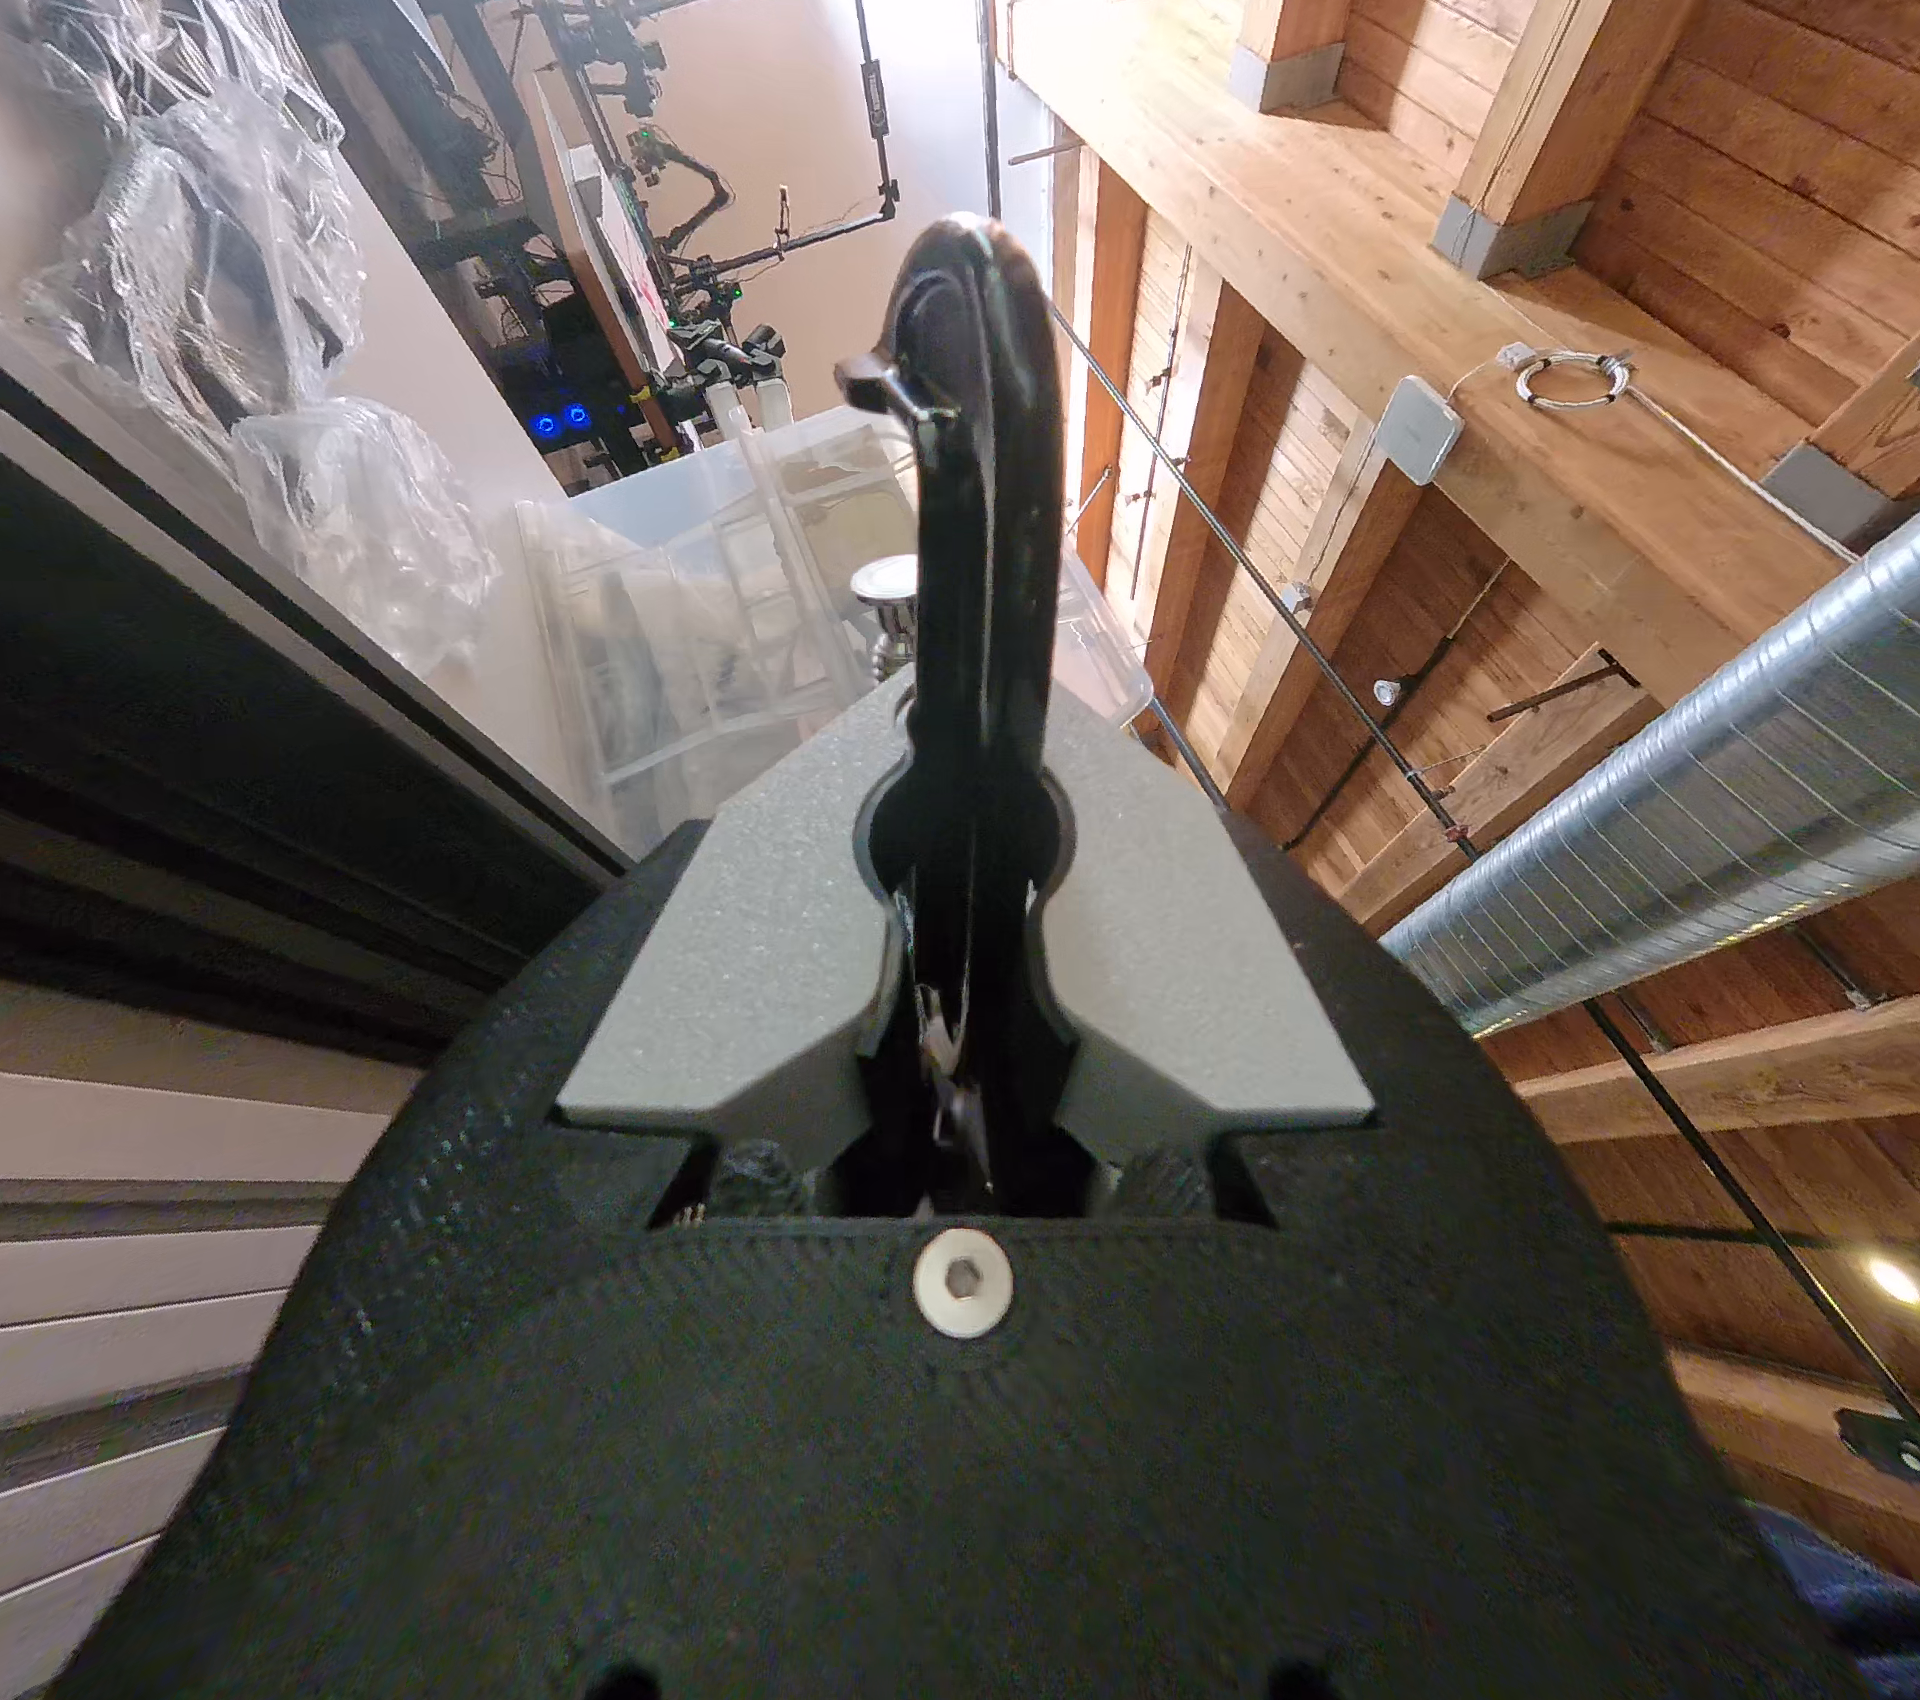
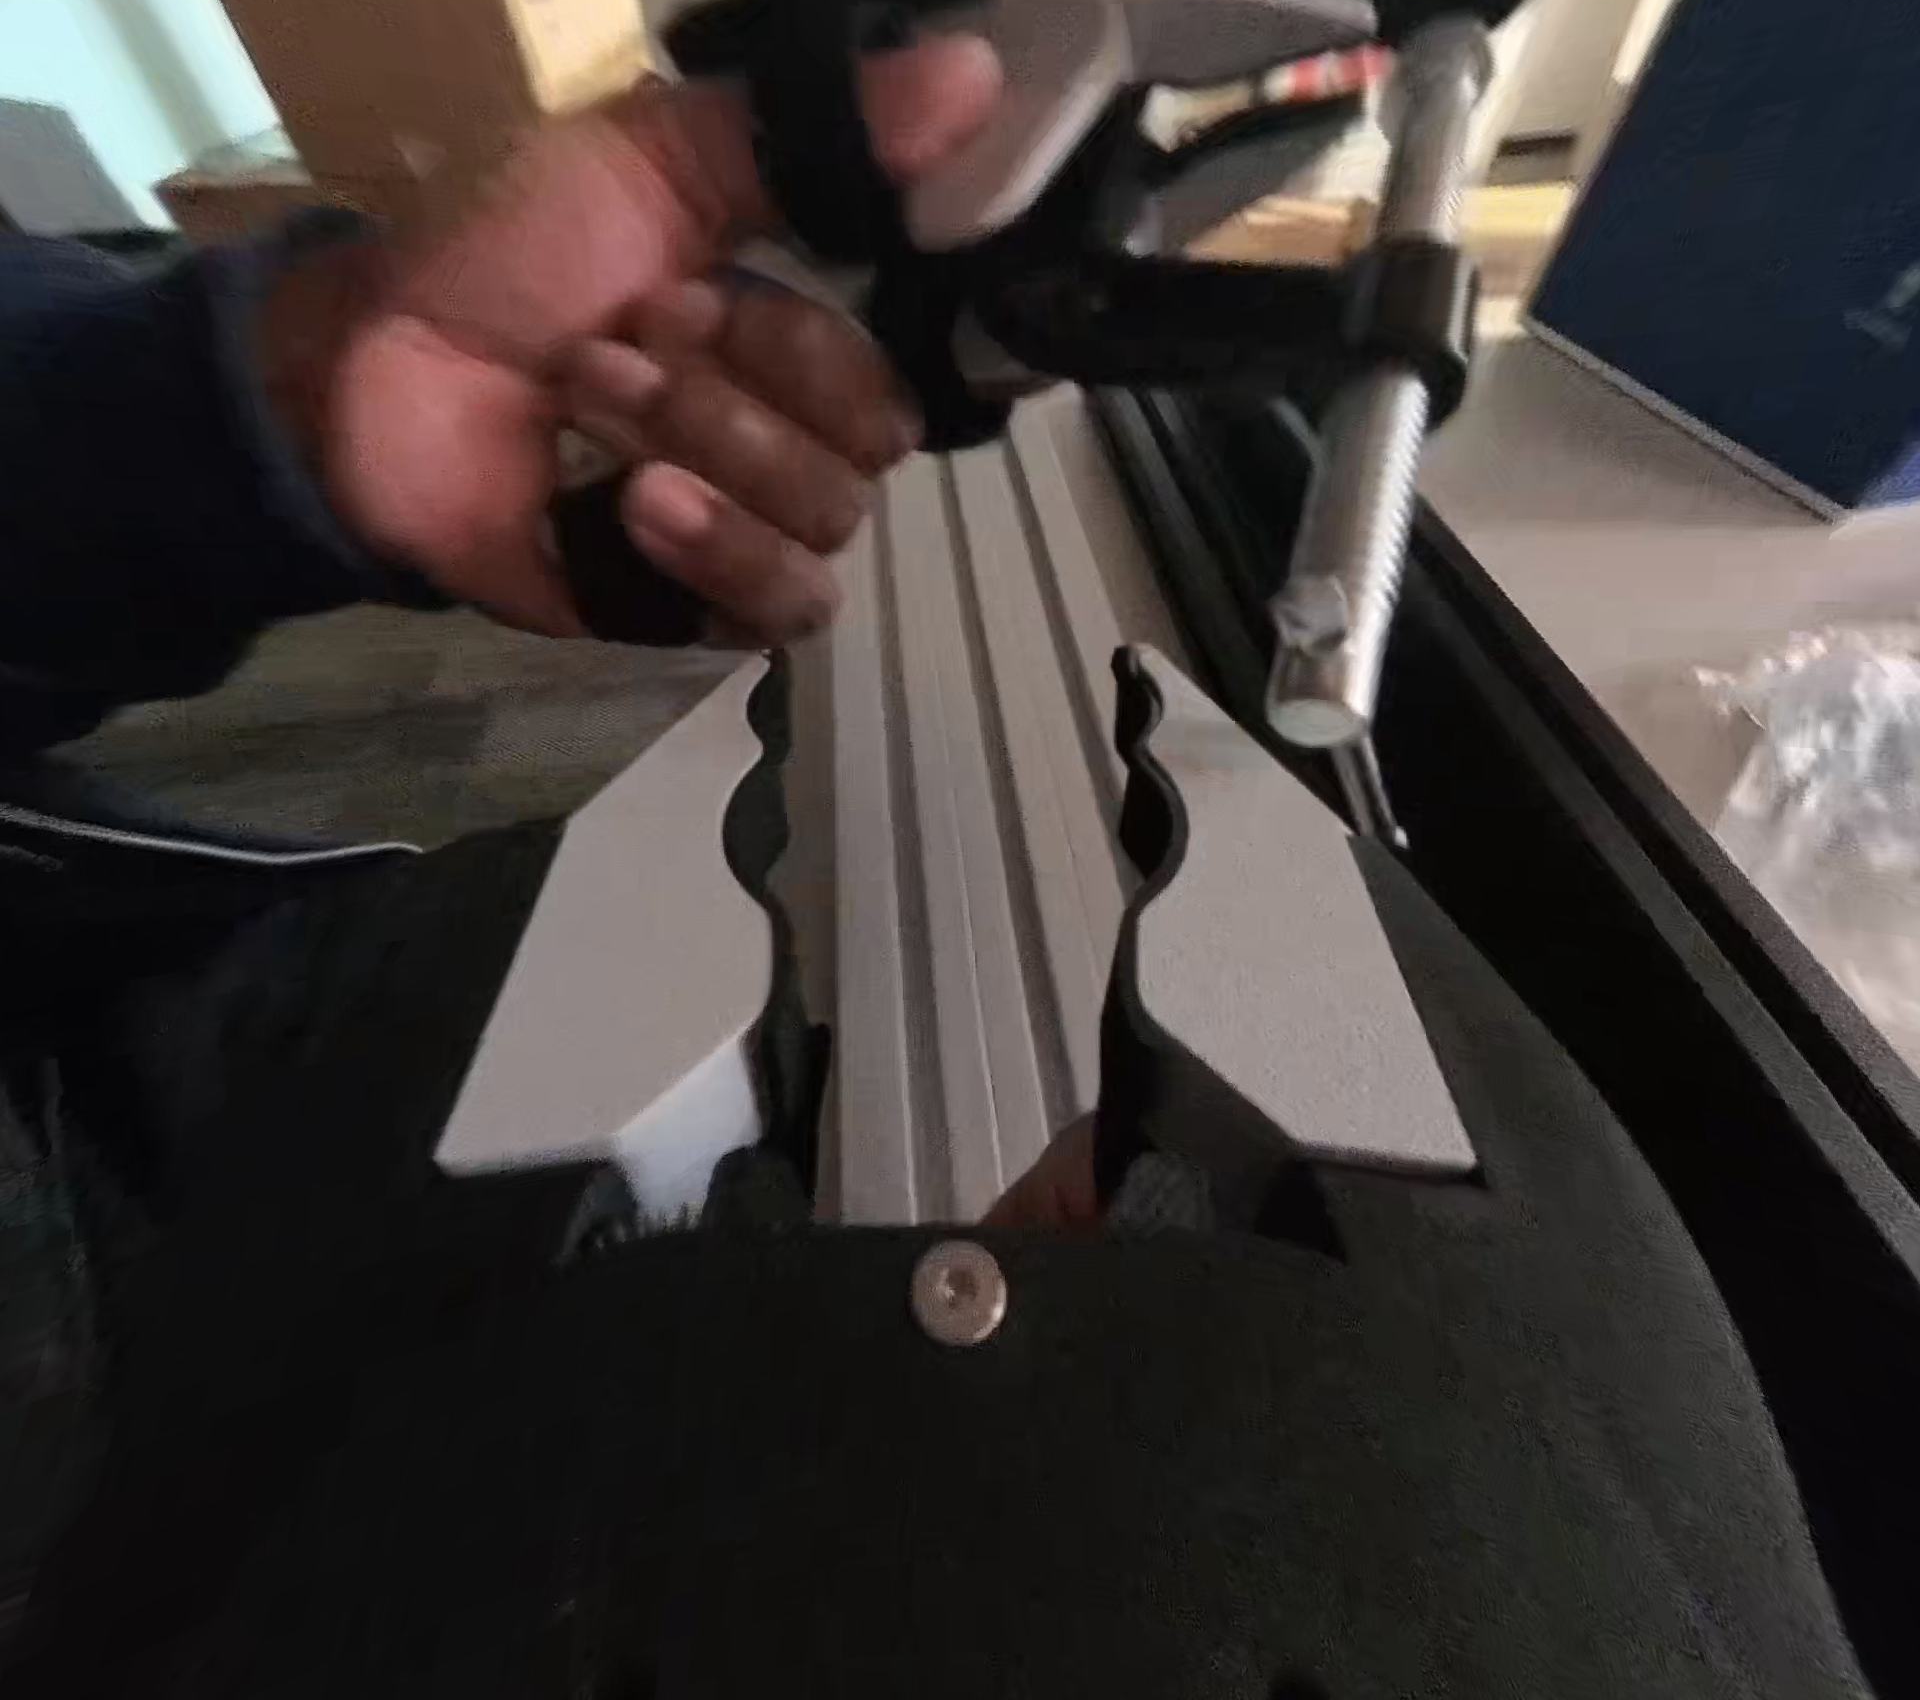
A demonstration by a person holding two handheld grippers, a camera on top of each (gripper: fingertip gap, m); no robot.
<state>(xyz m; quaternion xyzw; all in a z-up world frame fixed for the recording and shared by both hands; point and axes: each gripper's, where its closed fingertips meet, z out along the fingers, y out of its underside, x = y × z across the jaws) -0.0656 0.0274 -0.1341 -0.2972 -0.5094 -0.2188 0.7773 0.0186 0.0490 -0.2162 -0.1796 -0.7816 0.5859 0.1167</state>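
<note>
Left wrist view: left gripper (image 1: 961, 819) clamped on glossy black curved clamp handle (image 1: 982, 445). Right gripper (image 2: 951, 684) parted above ribbed grey aluminium rail (image 2: 966, 715), near steel threaded screw (image 2: 1351, 466).

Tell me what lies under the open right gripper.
Under the right gripper, between its spread fingers, a grey grooved aluminium rail runs forward toward the black screw clamp. The gripper body hides the rail's near end.
</note>
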